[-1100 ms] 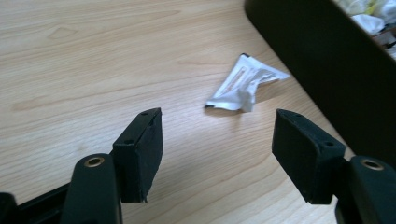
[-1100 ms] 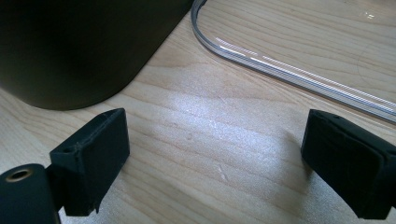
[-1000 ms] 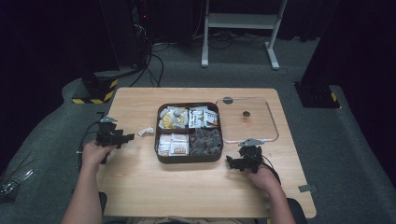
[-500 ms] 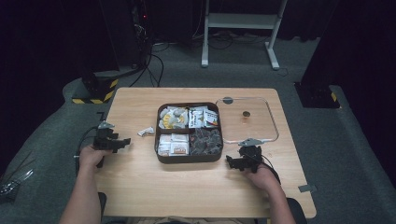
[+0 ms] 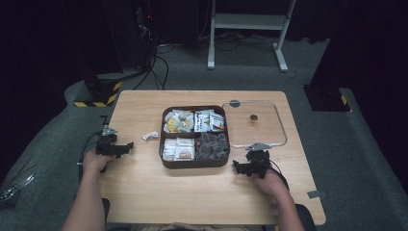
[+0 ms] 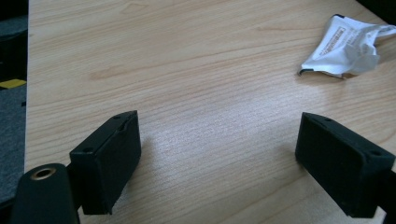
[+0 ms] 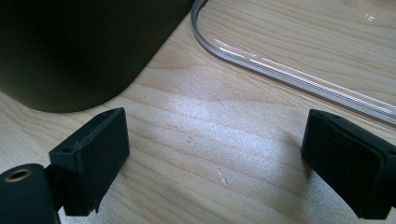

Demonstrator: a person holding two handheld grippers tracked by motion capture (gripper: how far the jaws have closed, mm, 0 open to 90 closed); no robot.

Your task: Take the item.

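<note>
A dark brown tray (image 5: 194, 163) with four compartments of wrapped snacks stands mid-table. A loose white packet (image 5: 150, 136) (image 6: 343, 45) lies on the wood to its left. My left gripper (image 5: 126, 147) (image 6: 231, 161) rests near the table's left edge, open, jaws wide apart over bare wood, the packet farther ahead on the right. My right gripper (image 5: 239, 167) (image 7: 224, 170) sits by the tray's front right corner (image 7: 70, 51), open with nothing between its jaws.
A clear plastic lid (image 5: 256, 124) (image 7: 289, 74) lies flat to the right of the tray, its rim just beyond my right gripper. The wooden table (image 5: 202, 202) has free room along its front. Dark floor, cables and a white stand lie beyond.
My left gripper has drifted slightly left and toward the front edge. The right gripper has barely moved.
</note>
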